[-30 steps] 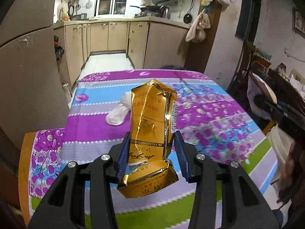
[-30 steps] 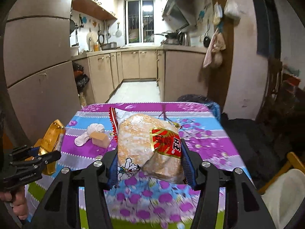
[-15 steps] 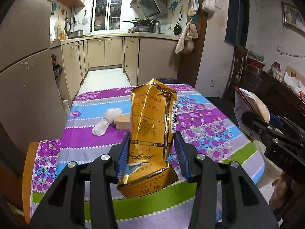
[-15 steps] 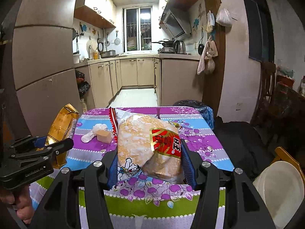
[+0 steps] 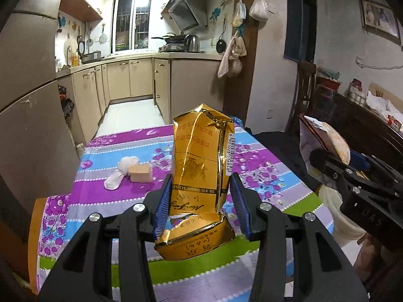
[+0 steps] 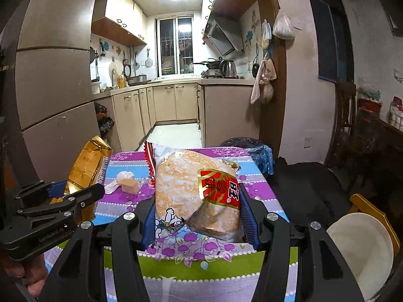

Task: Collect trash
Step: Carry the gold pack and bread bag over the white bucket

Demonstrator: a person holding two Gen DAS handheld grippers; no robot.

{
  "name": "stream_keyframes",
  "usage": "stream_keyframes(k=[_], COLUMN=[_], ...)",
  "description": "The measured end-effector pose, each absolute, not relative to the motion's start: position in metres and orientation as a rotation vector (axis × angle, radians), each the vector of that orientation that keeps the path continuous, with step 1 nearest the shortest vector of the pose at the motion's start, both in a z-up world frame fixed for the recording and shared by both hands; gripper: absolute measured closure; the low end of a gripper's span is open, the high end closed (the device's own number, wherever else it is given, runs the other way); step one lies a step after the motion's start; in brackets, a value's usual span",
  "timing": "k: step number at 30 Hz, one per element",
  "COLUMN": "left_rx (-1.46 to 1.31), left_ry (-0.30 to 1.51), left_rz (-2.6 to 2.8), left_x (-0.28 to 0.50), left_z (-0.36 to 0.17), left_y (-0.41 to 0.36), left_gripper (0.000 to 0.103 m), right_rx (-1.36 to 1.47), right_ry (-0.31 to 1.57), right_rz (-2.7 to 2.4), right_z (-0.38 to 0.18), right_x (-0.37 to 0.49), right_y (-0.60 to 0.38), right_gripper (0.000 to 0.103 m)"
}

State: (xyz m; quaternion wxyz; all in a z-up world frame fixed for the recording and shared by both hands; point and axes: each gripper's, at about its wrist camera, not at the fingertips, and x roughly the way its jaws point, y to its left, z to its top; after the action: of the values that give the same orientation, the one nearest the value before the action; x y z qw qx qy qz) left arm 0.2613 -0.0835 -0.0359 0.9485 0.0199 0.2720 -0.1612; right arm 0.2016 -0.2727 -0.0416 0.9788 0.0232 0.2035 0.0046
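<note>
Left wrist view: our left tongs (image 5: pixel 200 205) pinch a gold packet (image 5: pixel 200 166); the right tongs (image 6: pixel 197 216) pinch a snack bag (image 6: pixel 196 193). We keep both squeezes firm and carry level over the tabletop (image 5: pixel 105 193) toward a bin.

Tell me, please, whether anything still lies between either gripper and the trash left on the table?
Yes: each gripper is already full. The left gripper is shut on a gold pack, the right gripper on a cracker bag, so neither can grasp the tissue.
</note>
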Motion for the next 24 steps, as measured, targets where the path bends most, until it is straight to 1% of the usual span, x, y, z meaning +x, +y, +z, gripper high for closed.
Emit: stream_keyframes(k=[6, 14, 19, 24], left_rx=[0.059, 0.089, 0.133, 0.176], left_ry=[0.544, 0.550, 0.572, 0.652], left_rz=[-0.395, -0.562, -0.666, -0.779], left_x=[0.258, 0.252, 0.248, 0.250], left_z=[-0.027, -0.017, -0.017, -0.025], left_y=[-0.126, -0.216, -0.276, -0.339], left_gripper=[0.059, 0.059, 0.059, 0.059], right_rx=[0.068, 0.098, 0.146, 0.218], right_ry=[0.400, 0.417, 0.472, 0.593], right_rz=[-0.063, -0.241, -0.345, -0.413], right_z=[-0.030, -0.010, -0.009, -0.025], right_x=[0.186, 0.151, 0.133, 0.126], right_y=[-0.313, -0.406, -0.477, -0.554], right_gripper=[0.046, 0.046, 0.046, 0.046])
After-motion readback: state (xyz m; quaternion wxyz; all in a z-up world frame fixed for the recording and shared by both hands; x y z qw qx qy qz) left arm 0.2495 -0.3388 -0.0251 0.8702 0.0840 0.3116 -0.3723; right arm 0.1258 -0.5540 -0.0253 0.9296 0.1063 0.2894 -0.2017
